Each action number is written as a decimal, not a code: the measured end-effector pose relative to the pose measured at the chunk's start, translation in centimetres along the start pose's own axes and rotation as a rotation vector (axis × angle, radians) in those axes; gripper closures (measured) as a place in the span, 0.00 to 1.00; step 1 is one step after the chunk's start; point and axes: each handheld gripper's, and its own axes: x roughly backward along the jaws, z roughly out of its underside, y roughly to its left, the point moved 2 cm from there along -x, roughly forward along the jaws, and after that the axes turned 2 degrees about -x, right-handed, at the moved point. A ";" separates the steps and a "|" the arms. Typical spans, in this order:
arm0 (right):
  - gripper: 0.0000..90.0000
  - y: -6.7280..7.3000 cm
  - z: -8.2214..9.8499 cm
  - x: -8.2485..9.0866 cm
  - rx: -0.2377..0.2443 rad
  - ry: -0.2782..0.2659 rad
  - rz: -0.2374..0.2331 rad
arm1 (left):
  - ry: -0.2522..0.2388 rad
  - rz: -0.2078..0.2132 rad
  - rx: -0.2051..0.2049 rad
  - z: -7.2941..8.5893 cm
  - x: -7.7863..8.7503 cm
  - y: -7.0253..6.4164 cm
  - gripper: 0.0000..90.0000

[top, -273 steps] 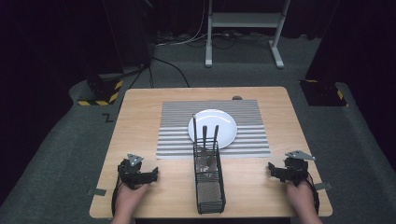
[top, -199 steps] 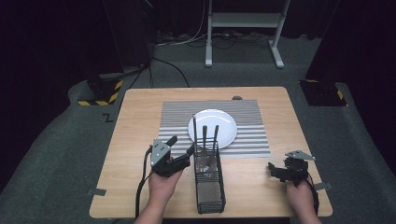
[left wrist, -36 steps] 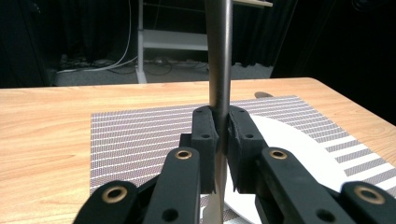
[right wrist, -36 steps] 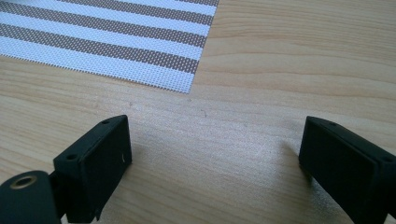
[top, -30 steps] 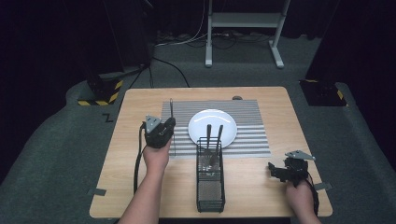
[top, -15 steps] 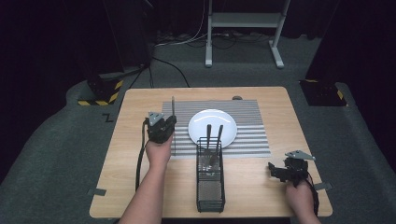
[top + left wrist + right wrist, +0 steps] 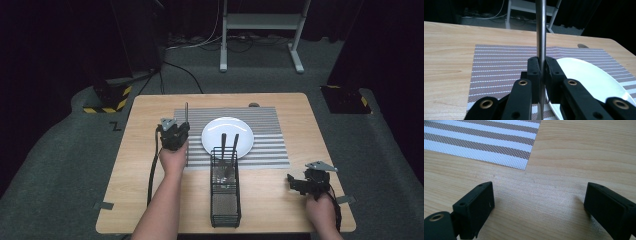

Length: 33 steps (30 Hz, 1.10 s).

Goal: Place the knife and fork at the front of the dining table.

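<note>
You are now holding the left gripper (image 7: 176, 134), clamped on a utensil (image 7: 540, 30), left of centre beside the plate (image 7: 227, 136), having lifted it out of the caddy (image 7: 225, 192), so it is nearly placed, while the right gripper (image 7: 537, 207) is resting open.

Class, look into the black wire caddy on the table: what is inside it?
Two dark-handled utensils stand upright in the far end of the wire caddy, handles leaning over the white plate. Their lower ends are blurred behind the mesh, so their type stays unclear.

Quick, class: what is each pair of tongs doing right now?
Left tongs: shut on a metal utensil held upright beside the plate.
Right tongs: open, holding nothing, over the table.
</note>
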 end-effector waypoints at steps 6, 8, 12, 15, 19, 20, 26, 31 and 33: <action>0.10 0.0 0.0 0.0 0.001 0.000 0.002 | 0.013 -0.012 0.006 0.1 -0.8 0.0 0.92; 0.10 0.0 0.0 0.0 0.001 0.000 0.000 | 0.021 -0.012 0.008 0.1 -1.1 0.0 0.92; 0.10 0.0 0.0 0.0 0.003 0.000 0.001 | 0.032 -0.020 0.008 0.1 -1.6 0.0 0.92; 0.10 0.0 0.0 0.0 0.003 0.000 0.000 | 0.039 -0.026 0.017 0.1 -2.0 0.2 0.92; 0.10 0.0 0.0 0.0 0.003 0.000 0.000 | 0.046 -0.044 0.031 0.2 -2.5 0.2 0.92; 0.10 0.0 0.0 0.0 0.003 0.000 0.000 | 0.049 -0.047 0.036 0.3 -2.7 0.2 0.92; 0.11 0.0 0.0 0.0 0.005 -0.001 0.001 | 0.074 -0.080 0.070 0.5 -3.6 0.5 0.92; 0.11 0.0 0.0 0.0 0.005 -0.001 0.001 | 0.095 -0.100 0.088 0.9 -4.4 0.9 0.92; 0.11 0.0 0.0 0.0 0.005 -0.001 0.001 | 0.103 -0.104 0.089 1.0 -4.8 0.8 0.92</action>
